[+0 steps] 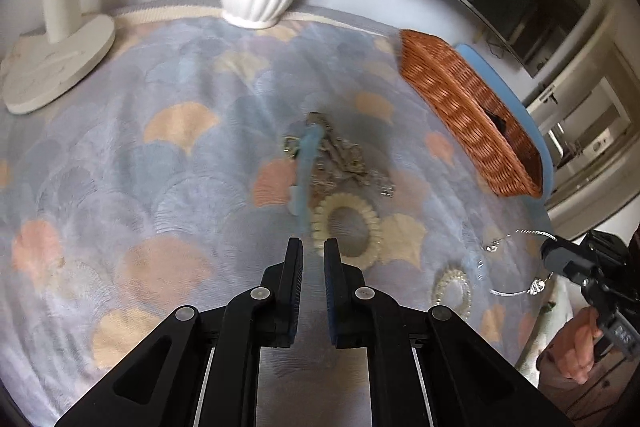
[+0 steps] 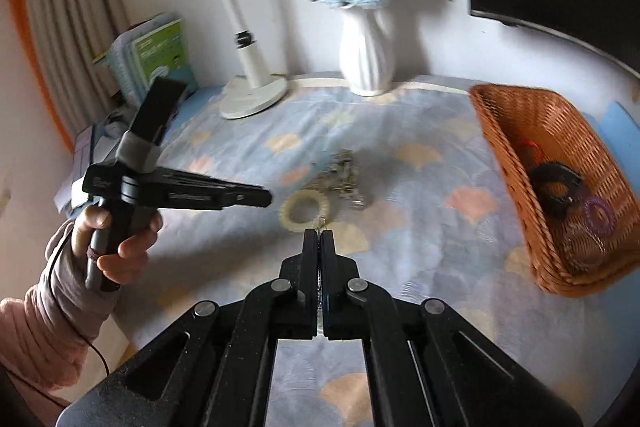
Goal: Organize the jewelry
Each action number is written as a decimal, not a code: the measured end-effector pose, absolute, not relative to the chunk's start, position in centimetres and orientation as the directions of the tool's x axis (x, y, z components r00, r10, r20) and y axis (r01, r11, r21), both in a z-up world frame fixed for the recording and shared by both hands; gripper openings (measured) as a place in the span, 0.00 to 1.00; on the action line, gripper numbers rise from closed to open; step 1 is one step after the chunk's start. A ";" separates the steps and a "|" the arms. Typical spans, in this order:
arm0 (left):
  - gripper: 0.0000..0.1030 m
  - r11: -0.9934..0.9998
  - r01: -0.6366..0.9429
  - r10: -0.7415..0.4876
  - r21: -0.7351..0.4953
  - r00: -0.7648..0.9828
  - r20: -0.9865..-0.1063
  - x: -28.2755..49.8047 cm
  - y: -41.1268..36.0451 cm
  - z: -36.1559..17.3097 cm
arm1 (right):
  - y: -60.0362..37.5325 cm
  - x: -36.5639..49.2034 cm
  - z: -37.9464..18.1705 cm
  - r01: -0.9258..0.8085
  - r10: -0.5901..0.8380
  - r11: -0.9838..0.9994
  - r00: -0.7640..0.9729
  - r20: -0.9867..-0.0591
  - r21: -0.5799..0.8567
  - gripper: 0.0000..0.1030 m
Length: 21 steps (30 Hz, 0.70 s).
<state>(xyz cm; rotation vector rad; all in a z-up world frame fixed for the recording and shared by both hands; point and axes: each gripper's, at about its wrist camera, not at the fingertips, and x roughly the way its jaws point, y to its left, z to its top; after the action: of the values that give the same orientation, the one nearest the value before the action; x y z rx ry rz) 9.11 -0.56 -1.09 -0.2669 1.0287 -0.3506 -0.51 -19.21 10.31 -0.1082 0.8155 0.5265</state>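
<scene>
We held the left gripper (image 1: pixel 313 247) above the shell-patterned blanket (image 1: pixel 132 163), its jaws slightly apart with nothing between them. Just beyond its tips lay a cream spiral hair tie (image 1: pixel 345 227), and touching that on the far side sat a tangled pile of metal chains (image 1: pixel 340 159). In the left wrist view a pale blue, blurred strip (image 1: pixel 306 171) ran along the left edge of the pile; we could not tell what it was.

Our right gripper (image 2: pixel 319 235) had its jaws pressed together on a thin silver necklace (image 1: pixel 516 259). From the left wrist camera the chain hung in a loop off that gripper's tip at the right edge, with small pendants dangling clear of the blanket. Below the loop, a clear beaded ring (image 1: pixel 452 287) rested on the blanket.

To the right stood a wicker basket (image 2: pixel 520 131), well apart from the pile. Inside it we saw a black band (image 2: pixel 556 187), a purple spiral tie (image 2: pixel 600 217) and something red (image 2: pixel 530 146) at the far end. At the far edge of the blanket stood a white ribbed vase (image 2: pixel 366 55) of blue and white flowers, with a white desk lamp (image 2: pixel 252 67) to its left and a stack of books (image 2: pixel 160 55) further left.
</scene>
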 end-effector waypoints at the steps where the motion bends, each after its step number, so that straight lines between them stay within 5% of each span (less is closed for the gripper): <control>1: 0.18 0.908 0.156 -0.416 -0.389 0.454 -0.788 9.5 -0.5 -1.3 | -19.6 -0.4 10.3 -0.477 0.398 0.872 0.569 -0.720 0.105 0.01; 4: 0.33 0.917 0.164 -0.398 -0.363 0.424 -0.814 10.5 -1.5 -1.9 | -20.3 -0.2 10.3 -0.464 0.392 0.879 0.571 -0.721 0.111 0.01; 8: 0.33 0.944 0.167 -0.330 -0.286 0.437 -0.837 11.5 -3.3 -1.9 | -21.1 -0.5 10.3 -0.468 0.400 0.877 0.579 -0.710 0.112 0.01; 11: 0.18 0.970 0.176 -0.232 -0.169 0.455 -0.860 11.5 -4.9 -1.9 | -21.8 -0.4 10.6 -0.471 0.412 0.874 0.579 -0.704 0.124 0.01; 13: 0.16 0.977 0.188 -0.173 -0.096 0.456 -0.873 11.0 -5.9 -1.6 | -22.3 -0.3 11.0 -0.473 0.422 0.871 0.581 -0.696 0.133 0.01; 21: 0.13 0.940 0.289 -0.304 -0.181 0.471 -0.828 8.9 -7.6 3.7 | -26.9 0.8 13.8 -0.446 0.477 0.868 0.631 -0.612 0.216 0.01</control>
<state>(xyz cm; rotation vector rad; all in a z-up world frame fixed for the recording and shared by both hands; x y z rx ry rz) 8.89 -7.60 3.67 -0.0163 1.0172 -0.3630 0.76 -26.87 13.81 0.0457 0.7138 0.5286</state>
